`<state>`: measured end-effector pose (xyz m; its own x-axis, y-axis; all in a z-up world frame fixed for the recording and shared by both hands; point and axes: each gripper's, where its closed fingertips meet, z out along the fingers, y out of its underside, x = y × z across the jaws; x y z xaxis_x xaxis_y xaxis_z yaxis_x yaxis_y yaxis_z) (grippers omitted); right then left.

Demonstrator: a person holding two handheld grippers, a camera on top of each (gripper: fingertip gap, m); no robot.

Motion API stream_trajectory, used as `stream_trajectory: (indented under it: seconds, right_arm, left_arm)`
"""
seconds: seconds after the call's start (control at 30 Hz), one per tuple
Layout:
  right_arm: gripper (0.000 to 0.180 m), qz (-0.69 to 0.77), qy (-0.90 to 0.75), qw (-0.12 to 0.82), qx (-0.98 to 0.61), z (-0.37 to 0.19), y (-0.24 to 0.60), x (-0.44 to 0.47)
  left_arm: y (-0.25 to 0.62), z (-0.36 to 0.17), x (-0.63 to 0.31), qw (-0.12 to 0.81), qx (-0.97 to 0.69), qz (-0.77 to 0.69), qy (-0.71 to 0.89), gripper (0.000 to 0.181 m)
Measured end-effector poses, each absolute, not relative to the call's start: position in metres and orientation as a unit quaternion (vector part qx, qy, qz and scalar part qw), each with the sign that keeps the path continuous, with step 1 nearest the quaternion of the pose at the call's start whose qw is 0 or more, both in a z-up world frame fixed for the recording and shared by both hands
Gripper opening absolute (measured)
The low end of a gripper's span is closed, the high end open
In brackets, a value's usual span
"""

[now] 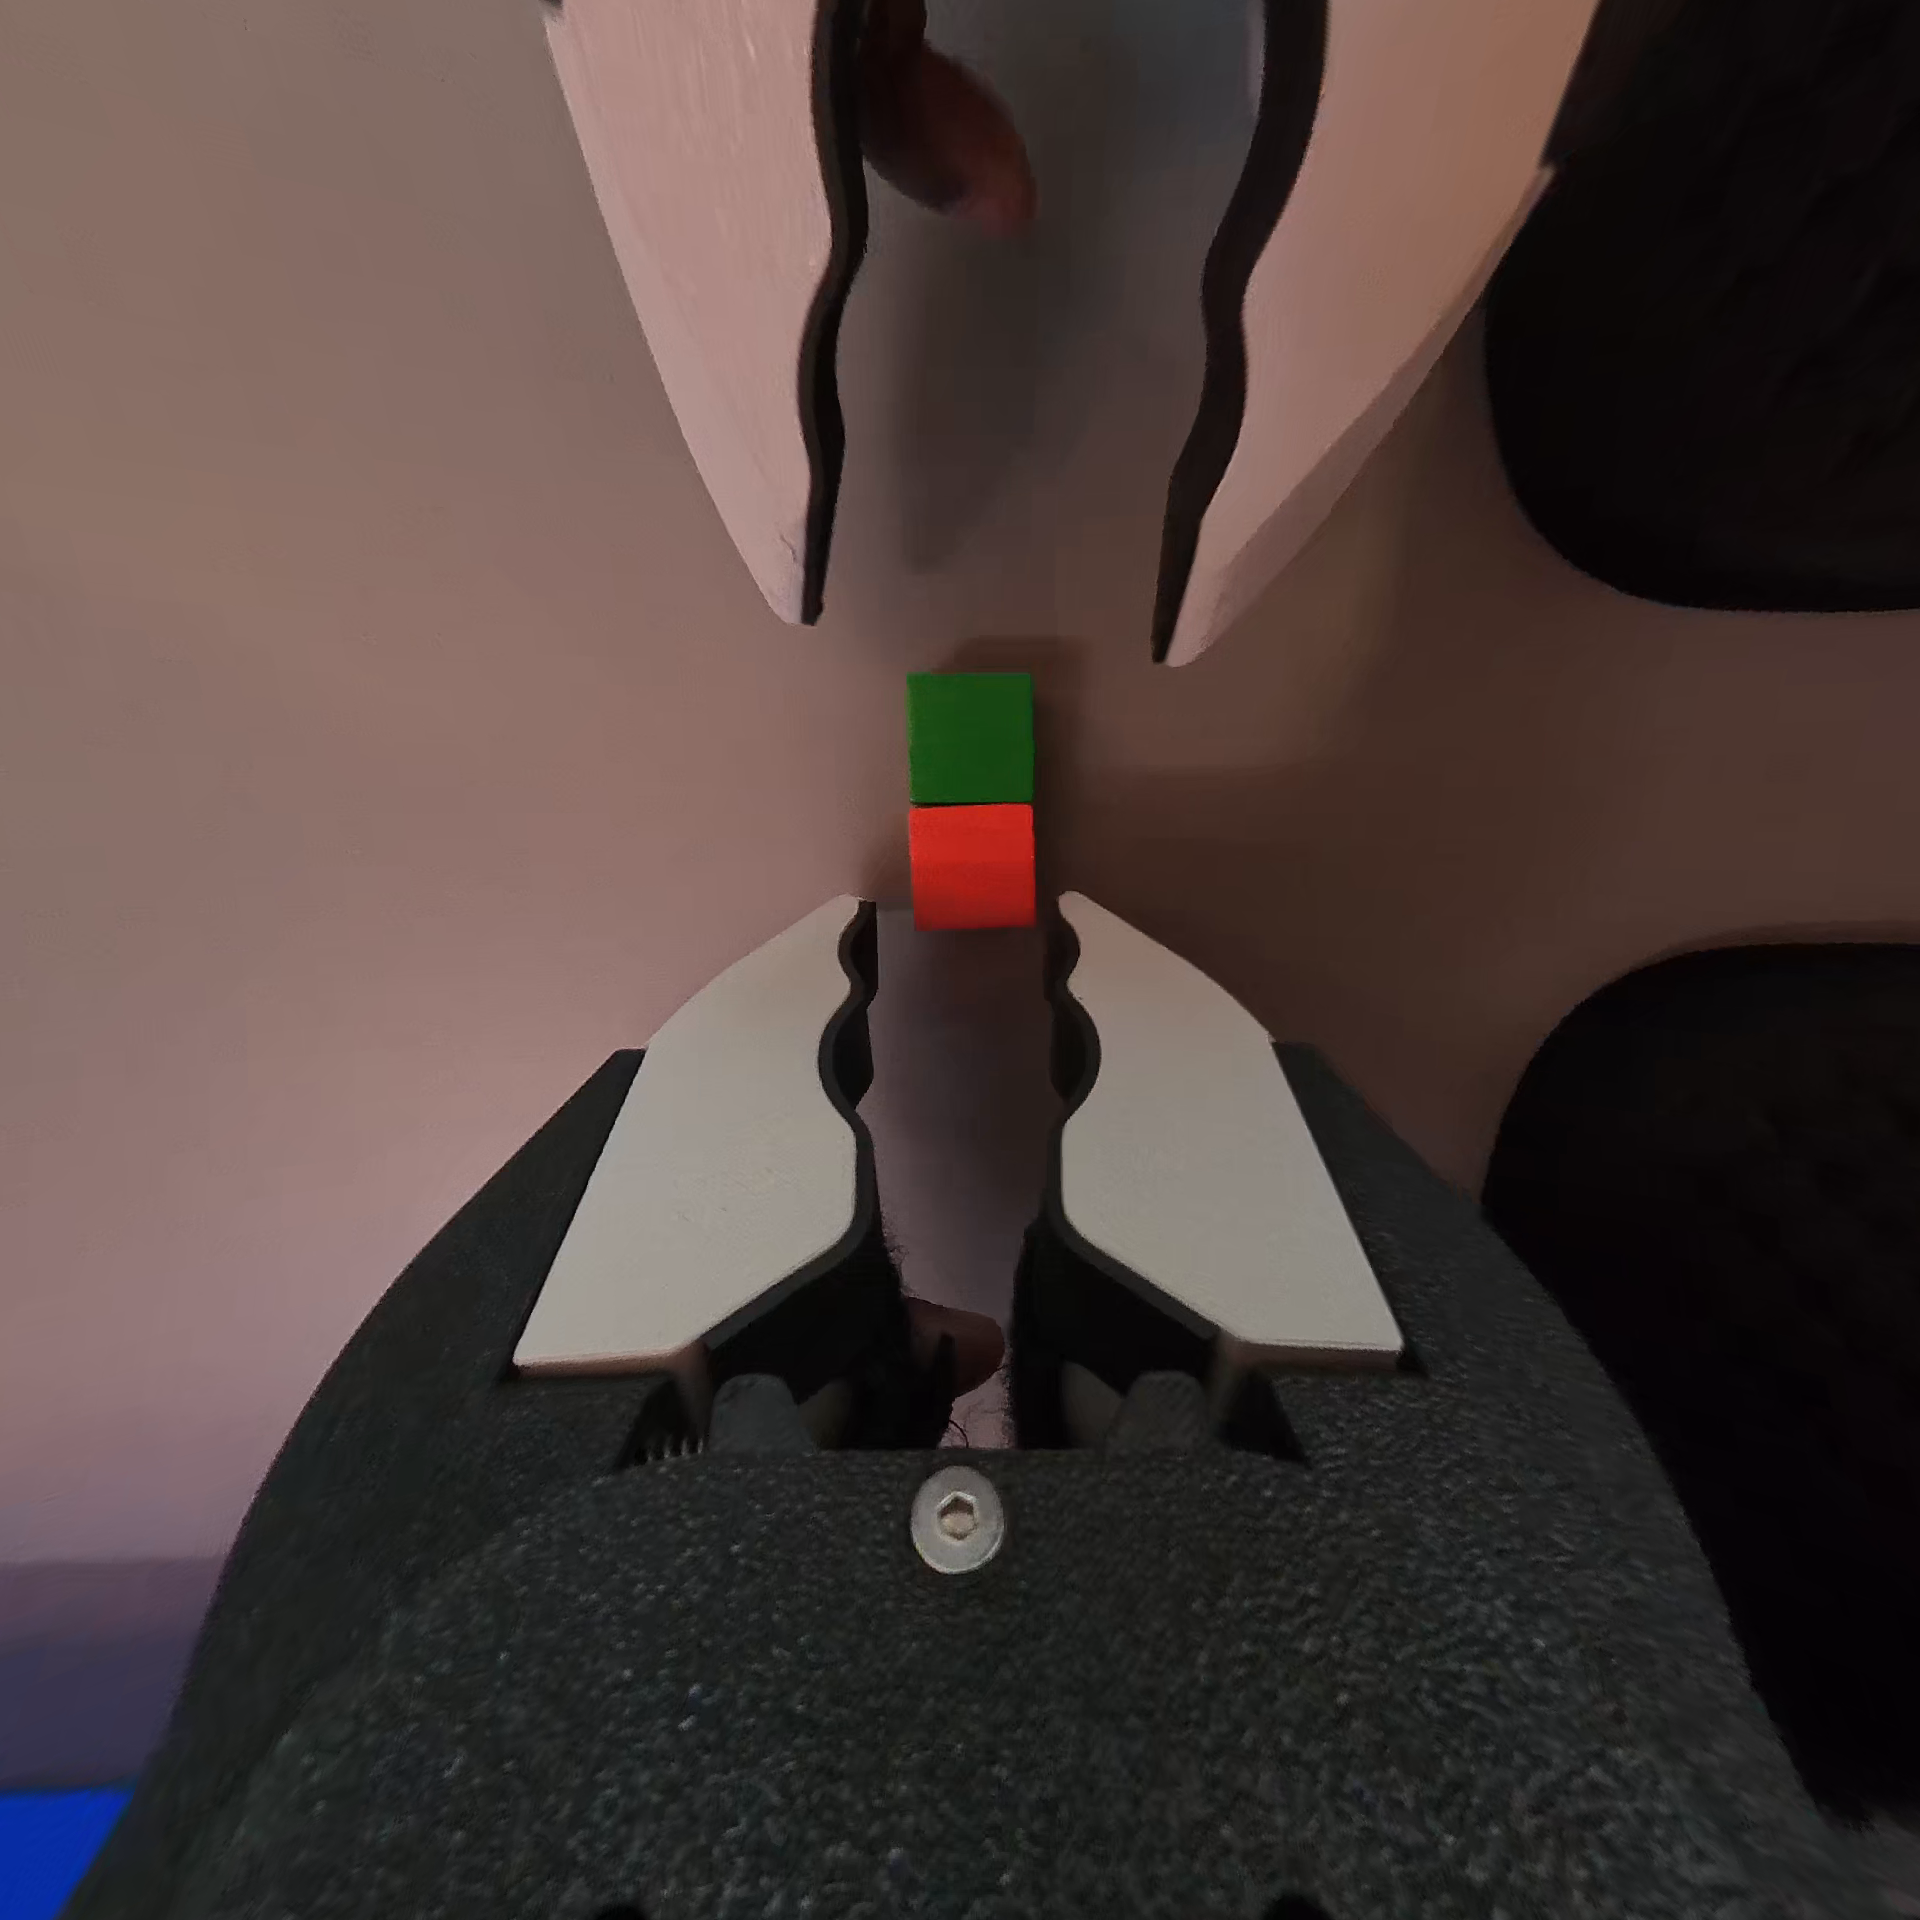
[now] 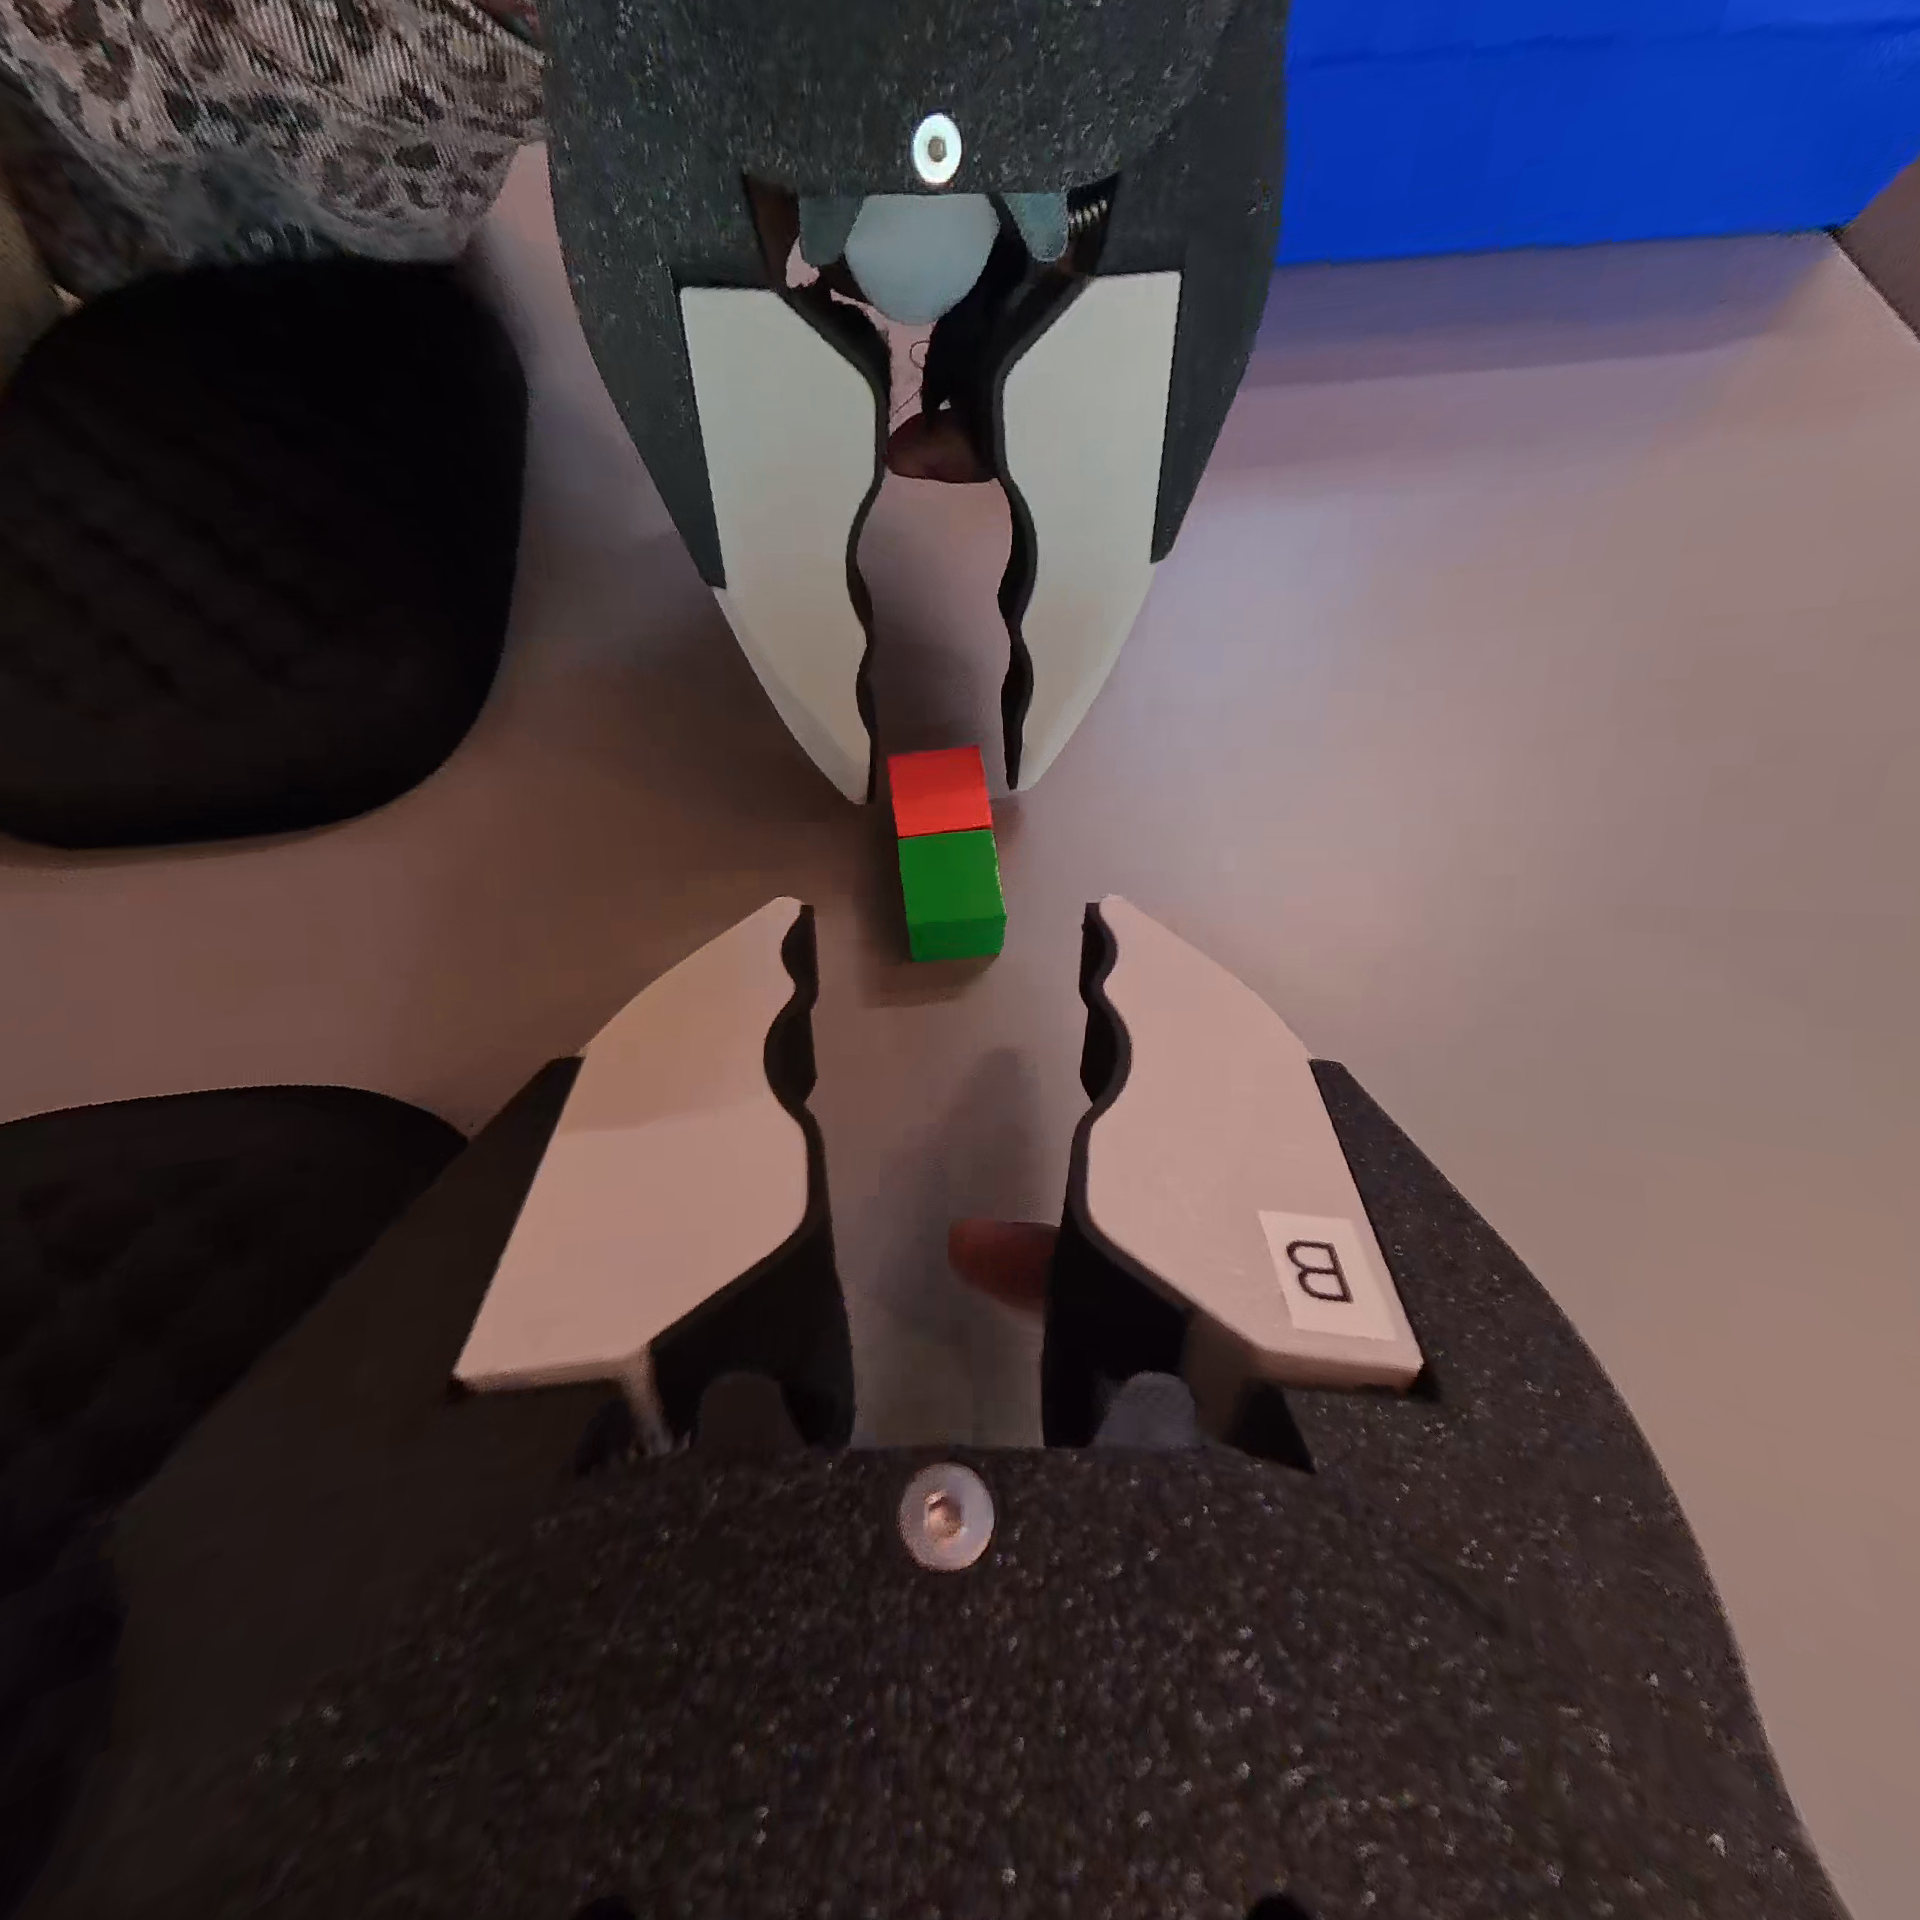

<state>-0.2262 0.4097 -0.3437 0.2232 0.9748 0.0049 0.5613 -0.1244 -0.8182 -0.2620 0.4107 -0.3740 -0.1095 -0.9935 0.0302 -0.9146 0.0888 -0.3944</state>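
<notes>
Red cube [image 1: 971, 868] and green cube [image 1: 969, 738] are butted together; left gripper [image 1: 966, 914] and right gripper [image 2: 945, 914] are spread, nothing held, flanking the pair.

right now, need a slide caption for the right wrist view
Two open grippers face each other across a red cube touching a green cube on a table.

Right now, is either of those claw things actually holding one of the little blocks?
No. The left gripper and the right gripper are both open. The red cube and green cube sit touching on the table between them, ungripped.
</notes>
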Motion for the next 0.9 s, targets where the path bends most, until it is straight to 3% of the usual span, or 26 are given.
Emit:
stream_trajectory:
  seconds: [0.3, 0.9]
  right_arm:
    - [0.036, 0.267, -0.570, 0.349, -0.694, -0.356, 0.409, -0.227]
    - [0.028, 0.254, -0.585, 0.348, -0.687, -0.362, 0.407, -0.228]
  left_arm:
    - [0.409, -0.377, -0.259, 0.126, -0.630, -0.169, 0.748, 0.026]
    - [0.408, -0.379, -0.257, 0.124, -0.611, -0.173, 0.762, 0.024]
